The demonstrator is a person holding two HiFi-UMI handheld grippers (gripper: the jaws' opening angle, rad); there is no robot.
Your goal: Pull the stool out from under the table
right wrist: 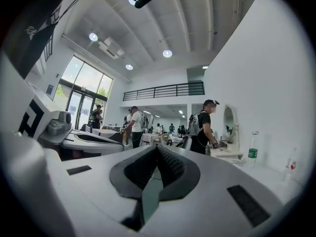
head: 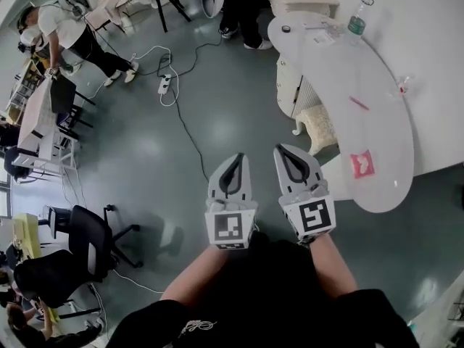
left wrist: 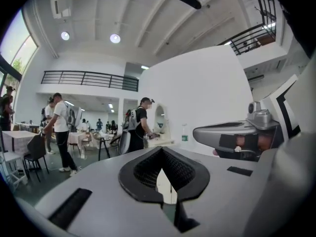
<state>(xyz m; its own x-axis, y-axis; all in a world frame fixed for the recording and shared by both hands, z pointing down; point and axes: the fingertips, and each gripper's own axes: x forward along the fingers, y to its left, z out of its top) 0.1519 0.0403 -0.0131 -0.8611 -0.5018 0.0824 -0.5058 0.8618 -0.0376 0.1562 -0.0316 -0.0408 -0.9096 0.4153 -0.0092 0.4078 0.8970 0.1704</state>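
Open grey floor (head: 217, 114) fills the room, office chairs (head: 87, 238) well off to the left; the left claw (head: 235, 159) and right claw (head: 288, 153) hang level side by side, both closed and empty, not yet at the stool (head: 317, 127); it sits half tucked under the white table (head: 377, 122) rim, with bare floor this side for dragging it out.
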